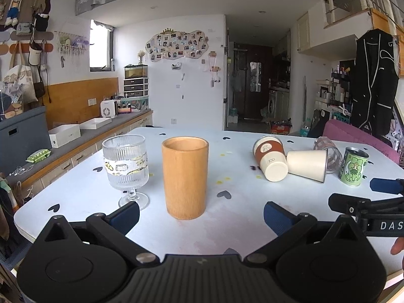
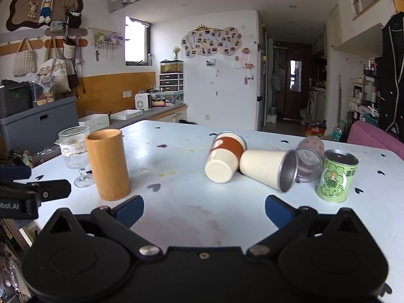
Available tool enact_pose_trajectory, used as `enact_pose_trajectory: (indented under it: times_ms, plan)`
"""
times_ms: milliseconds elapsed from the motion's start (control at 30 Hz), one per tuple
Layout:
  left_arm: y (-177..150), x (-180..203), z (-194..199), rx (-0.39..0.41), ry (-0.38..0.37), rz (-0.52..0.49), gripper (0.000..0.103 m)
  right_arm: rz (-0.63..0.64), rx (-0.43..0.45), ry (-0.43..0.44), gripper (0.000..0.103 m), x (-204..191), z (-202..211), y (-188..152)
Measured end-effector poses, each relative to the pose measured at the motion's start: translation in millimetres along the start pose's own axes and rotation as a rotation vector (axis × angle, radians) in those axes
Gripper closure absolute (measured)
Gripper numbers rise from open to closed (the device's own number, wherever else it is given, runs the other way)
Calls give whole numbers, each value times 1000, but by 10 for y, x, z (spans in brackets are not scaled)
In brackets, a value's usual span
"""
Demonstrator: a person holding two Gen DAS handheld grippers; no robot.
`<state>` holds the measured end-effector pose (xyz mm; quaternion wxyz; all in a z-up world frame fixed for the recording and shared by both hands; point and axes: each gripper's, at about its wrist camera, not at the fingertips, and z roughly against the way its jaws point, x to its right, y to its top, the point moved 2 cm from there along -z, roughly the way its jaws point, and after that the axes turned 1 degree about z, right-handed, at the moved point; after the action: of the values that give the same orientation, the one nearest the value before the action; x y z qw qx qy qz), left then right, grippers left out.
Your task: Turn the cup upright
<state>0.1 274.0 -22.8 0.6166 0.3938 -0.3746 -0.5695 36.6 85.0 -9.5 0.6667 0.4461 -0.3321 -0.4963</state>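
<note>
Three cups lie on their sides on the white table [image 2: 192, 222]: a cream cup with a brown sleeve [image 2: 224, 156] [image 1: 270, 157], a cream cup with a steel inside [image 2: 270, 169] [image 1: 306, 165], and a clear patterned glass [image 2: 309, 159] [image 1: 328, 154] behind it. A wooden cup [image 1: 185, 178] [image 2: 107, 164] and a ribbed stemmed glass [image 1: 126, 166] [image 2: 74, 151] stand upright. My left gripper [image 1: 202, 217] is open and empty, just in front of the wooden cup. My right gripper [image 2: 204, 212] is open and empty, short of the lying cups.
A green printed can [image 2: 335, 176] [image 1: 353, 166] stands upright right of the lying cups. A pink chair [image 2: 376, 136] is beyond the table's far right edge. A counter with white boxes [image 1: 65, 133] runs along the left. The right gripper shows at the left wrist view's right edge [image 1: 366, 197].
</note>
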Motion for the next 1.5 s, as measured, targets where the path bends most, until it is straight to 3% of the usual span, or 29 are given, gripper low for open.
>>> enact_pose_trajectory:
  times_ms: [1500]
  plan:
    - [-66,-58,-35,-23,35,-9,0,18,-1,-26,0,2,57,-56]
